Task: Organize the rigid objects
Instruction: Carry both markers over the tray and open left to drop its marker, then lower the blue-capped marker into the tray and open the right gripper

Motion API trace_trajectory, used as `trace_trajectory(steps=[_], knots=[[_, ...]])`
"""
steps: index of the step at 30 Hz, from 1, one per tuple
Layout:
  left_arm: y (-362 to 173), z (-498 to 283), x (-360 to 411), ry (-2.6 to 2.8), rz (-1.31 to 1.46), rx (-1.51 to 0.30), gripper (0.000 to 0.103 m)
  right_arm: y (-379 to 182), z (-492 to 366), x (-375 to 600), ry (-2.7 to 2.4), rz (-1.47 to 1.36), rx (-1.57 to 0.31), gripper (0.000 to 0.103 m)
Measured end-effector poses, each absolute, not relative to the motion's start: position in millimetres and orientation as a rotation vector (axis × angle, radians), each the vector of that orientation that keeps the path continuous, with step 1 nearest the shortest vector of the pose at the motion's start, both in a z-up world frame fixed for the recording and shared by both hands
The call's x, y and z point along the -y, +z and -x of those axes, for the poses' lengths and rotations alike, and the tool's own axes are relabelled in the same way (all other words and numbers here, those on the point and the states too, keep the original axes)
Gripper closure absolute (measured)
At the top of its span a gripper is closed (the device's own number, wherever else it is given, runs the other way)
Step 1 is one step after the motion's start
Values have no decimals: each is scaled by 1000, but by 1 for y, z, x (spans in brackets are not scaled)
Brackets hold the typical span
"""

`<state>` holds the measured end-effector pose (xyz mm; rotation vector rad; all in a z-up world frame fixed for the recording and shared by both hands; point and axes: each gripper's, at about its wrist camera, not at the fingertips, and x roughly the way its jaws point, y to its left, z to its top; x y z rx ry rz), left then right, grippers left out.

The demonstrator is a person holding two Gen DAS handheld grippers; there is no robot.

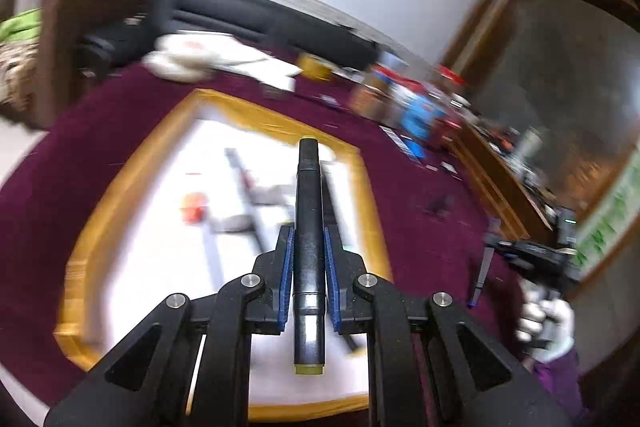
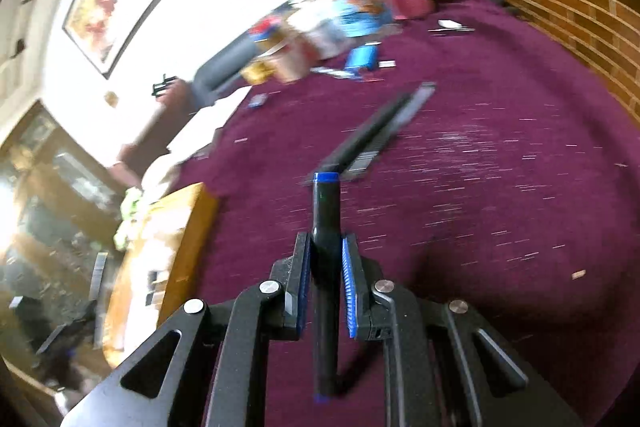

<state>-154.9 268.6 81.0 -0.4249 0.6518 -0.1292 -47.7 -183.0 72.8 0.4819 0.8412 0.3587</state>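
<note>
— Between the blue pads of the left hand-held gripper (image 1: 309, 259), what is sitting?

— A black marker with yellow ends (image 1: 308, 247) is lying lengthwise along the fingers, clamped, its tip pointing out over the white tray with the yellow rim (image 1: 372, 195).

— And the right hand-held gripper (image 2: 326, 279)?

— It is clenching a black marker with blue ends (image 2: 325, 267), likewise pointing forward, hovering over the maroon surface (image 2: 480, 227). A gloved hand (image 1: 546, 319) is holding that tool just beside the tray.
</note>
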Motion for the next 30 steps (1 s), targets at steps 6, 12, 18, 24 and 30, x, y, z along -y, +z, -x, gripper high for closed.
trace_trajectory(steps=[6, 12, 18, 24, 30], knots=[[56, 152, -302, -12, 464, -704, 91, 105, 63, 113, 559, -473, -821, 90], [32, 148, -307, 5, 487, -770, 91, 130, 82, 42, 741, -397, -827, 90], [28, 148, -297, 17, 454, -780, 84, 113, 76, -25, 874, -385, -958, 89], [36, 152, -299, 36, 432, -758, 76, 64, 70, -84, 884, -293, -1125, 89], [55, 160, -291, 162, 296, -686, 40, 37, 48, -113, 846, -245, -1200, 88]])
